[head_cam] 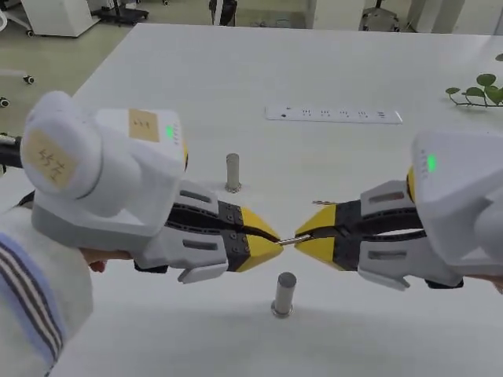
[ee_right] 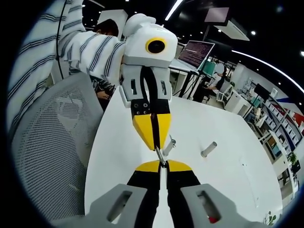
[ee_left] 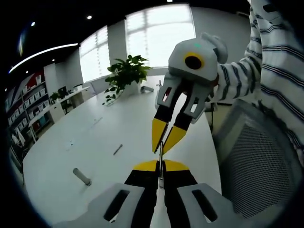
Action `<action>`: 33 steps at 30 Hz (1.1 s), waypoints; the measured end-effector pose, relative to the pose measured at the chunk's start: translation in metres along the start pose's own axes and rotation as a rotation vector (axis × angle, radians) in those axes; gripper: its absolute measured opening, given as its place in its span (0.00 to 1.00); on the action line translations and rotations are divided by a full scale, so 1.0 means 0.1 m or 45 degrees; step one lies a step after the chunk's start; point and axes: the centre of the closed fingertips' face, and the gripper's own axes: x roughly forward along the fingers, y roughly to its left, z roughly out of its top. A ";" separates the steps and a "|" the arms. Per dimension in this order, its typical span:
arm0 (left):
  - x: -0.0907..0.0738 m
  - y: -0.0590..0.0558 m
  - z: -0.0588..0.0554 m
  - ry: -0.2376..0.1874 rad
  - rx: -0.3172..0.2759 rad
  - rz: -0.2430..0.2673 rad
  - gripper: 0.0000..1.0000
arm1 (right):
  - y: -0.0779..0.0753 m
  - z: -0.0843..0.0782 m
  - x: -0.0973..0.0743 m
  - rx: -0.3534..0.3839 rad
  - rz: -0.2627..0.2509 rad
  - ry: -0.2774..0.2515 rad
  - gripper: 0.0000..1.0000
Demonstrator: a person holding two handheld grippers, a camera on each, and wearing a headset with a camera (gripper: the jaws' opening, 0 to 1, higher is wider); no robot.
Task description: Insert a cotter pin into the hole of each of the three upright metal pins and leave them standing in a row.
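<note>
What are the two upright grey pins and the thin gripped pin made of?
Upright grey cylindrical pins: likely steel or aluminium, dull satin sheen. Thin silvery cotter pin, clamped by left hand-held gripper and right hand-held gripper: bright metal wire, probably.

Above the near metal pin point(head_cam: 284, 292), the cotter pin point(head_cam: 290, 239) is mostly hidden inside the left gripper point(head_cam: 277, 243) and right gripper point(head_cam: 302, 238).

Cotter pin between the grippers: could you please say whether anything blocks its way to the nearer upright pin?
Nothing visible does: the cotter pin, held by the left gripper and right gripper, has only bare table between it and the nearer upright pin.
</note>
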 end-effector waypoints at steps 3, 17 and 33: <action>0.01 -0.01 -0.01 0.007 0.004 -0.007 0.00 | 0.02 -0.01 0.00 0.002 0.014 0.002 0.00; 0.02 0.00 -0.03 0.006 -0.034 -0.012 0.02 | 0.10 -0.04 0.00 0.053 0.051 -0.008 0.00; 0.12 -0.04 -0.20 0.082 -0.076 -0.021 0.12 | 0.04 -0.31 -0.09 0.118 -0.002 0.034 0.00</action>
